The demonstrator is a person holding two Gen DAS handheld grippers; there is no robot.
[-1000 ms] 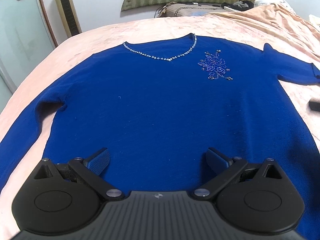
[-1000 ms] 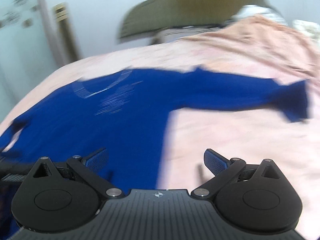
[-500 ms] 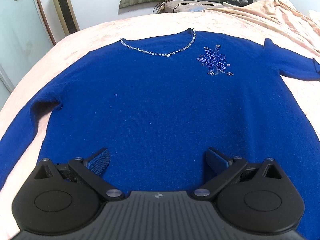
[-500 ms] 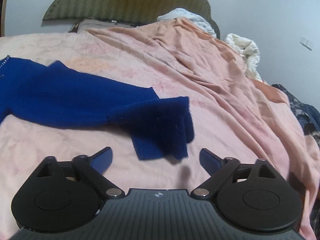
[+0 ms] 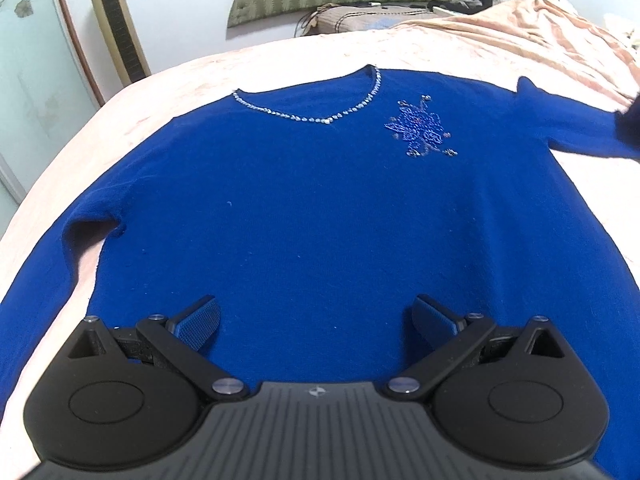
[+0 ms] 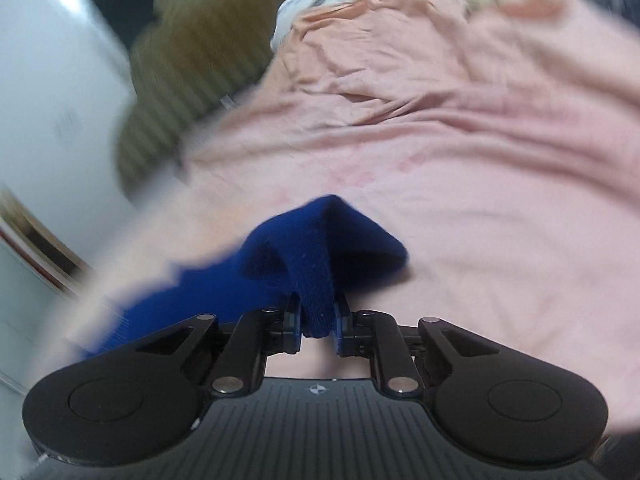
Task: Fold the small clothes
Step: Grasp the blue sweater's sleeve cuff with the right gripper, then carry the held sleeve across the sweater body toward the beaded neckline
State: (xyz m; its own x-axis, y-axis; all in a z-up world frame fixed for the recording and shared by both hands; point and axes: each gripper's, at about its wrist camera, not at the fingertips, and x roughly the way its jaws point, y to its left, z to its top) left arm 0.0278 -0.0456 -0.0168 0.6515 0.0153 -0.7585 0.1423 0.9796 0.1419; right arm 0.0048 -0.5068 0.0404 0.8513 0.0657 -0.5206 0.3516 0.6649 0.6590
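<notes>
We are pinching the sleeve cuff (image 6: 320, 272) in our right gripper (image 6: 318, 326), its jaws having just closed; the blue sweater (image 5: 320, 208) is lying leftward on the bed (image 6: 480, 200), under our spread left gripper (image 5: 316, 322).

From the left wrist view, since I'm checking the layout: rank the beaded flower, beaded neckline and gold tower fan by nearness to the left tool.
1. Beaded flower, on the sweater's chest, right of centre.
2. Beaded neckline, slightly beyond, centre.
3. Gold tower fan, off the bed, far left against the wall.
</notes>
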